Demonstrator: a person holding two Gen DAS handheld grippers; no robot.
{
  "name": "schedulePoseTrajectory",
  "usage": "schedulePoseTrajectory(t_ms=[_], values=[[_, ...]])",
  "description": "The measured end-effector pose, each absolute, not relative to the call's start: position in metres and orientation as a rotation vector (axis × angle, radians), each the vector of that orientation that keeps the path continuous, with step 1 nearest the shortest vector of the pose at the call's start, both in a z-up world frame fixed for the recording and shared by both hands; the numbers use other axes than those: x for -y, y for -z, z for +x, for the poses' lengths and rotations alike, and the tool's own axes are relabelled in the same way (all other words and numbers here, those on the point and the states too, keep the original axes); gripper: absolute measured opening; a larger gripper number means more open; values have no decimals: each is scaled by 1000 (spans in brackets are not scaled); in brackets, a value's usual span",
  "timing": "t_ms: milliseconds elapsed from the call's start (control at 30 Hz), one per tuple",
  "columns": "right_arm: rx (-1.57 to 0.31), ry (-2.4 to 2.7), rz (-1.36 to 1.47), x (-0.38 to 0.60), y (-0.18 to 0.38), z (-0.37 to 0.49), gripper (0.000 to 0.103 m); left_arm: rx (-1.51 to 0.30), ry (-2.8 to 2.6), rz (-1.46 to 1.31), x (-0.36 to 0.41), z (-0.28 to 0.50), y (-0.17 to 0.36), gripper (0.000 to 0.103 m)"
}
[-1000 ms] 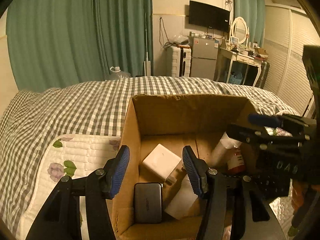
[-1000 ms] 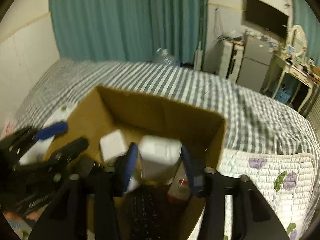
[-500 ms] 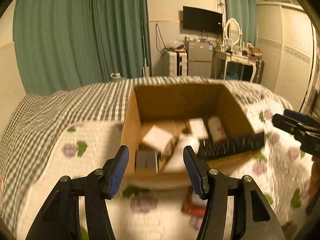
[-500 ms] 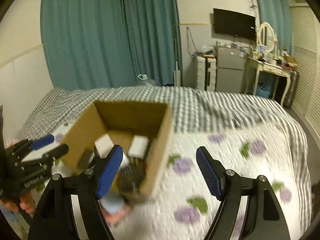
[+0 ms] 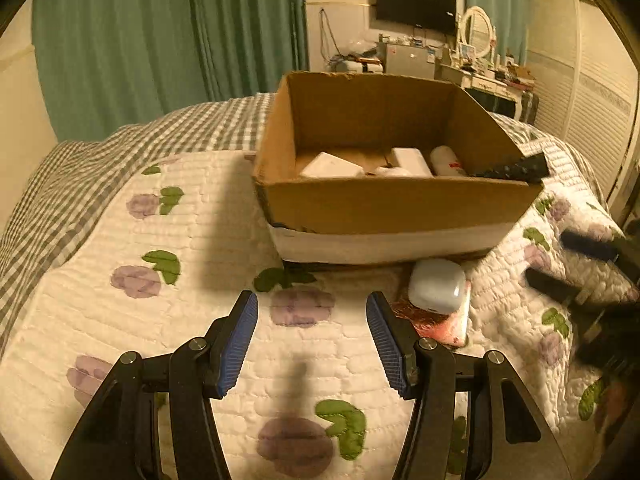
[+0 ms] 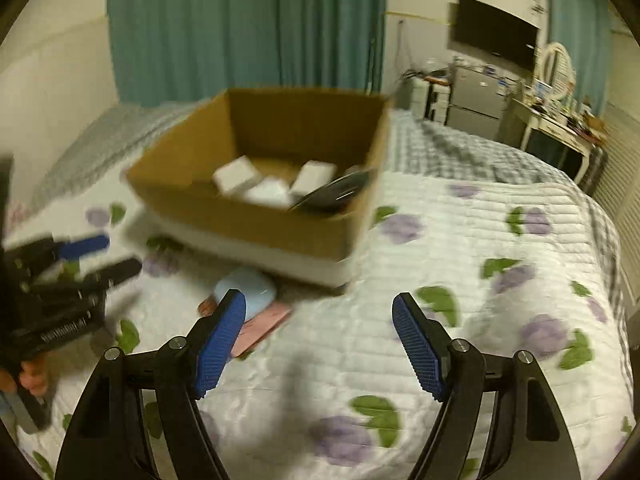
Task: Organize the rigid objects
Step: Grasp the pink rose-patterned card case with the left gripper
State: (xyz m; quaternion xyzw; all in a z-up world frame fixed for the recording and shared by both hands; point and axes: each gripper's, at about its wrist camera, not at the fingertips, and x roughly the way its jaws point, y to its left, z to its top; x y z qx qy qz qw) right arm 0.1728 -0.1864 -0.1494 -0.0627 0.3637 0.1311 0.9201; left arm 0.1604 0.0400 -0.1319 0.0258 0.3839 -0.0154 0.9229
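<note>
A brown cardboard box [image 5: 400, 204] [image 6: 256, 224] stands on the quilted bed. It holds white boxes [image 5: 332, 168] [image 6: 236, 176], a white bottle [image 5: 446, 160] and a black remote [image 5: 508, 168] [image 6: 336, 194] leaning over its rim. In front of the box a pale blue rounded case [image 5: 438, 286] [image 6: 250, 290] lies on a pink flat item [image 5: 444, 326] [image 6: 260, 326]. My left gripper [image 5: 312, 342] is open and empty above the quilt, left of the case. My right gripper [image 6: 318, 344] is open and empty, right of the case.
The flowered white quilt [image 5: 160, 300] [image 6: 500, 280] covers the bed, with a grey checked blanket [image 5: 80, 172] behind. Green curtains [image 5: 160, 32], a TV [image 5: 416, 0] and a cluttered dresser [image 5: 488, 76] stand at the back. The other gripper shows at each view's edge [image 5: 584, 272] [image 6: 60, 280].
Both grippers have pulled back and down from inside the box to low over the quilt. The right gripper let go of the white box and opened. The blue case came into view.
</note>
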Motion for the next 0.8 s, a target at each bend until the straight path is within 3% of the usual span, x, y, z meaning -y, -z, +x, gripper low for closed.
schedulePoseTrajectory(t_ms=[433, 567, 800], values=[[-891, -334, -163, 124, 213, 216, 75, -820, -45, 11, -64, 172, 141, 59], [-889, -314, -161, 127, 210, 214, 56, -823, -34, 25, -60, 172, 143, 59], [-823, -263, -123, 164, 180, 179, 53, -854, 63, 29, -38, 172, 151, 59]])
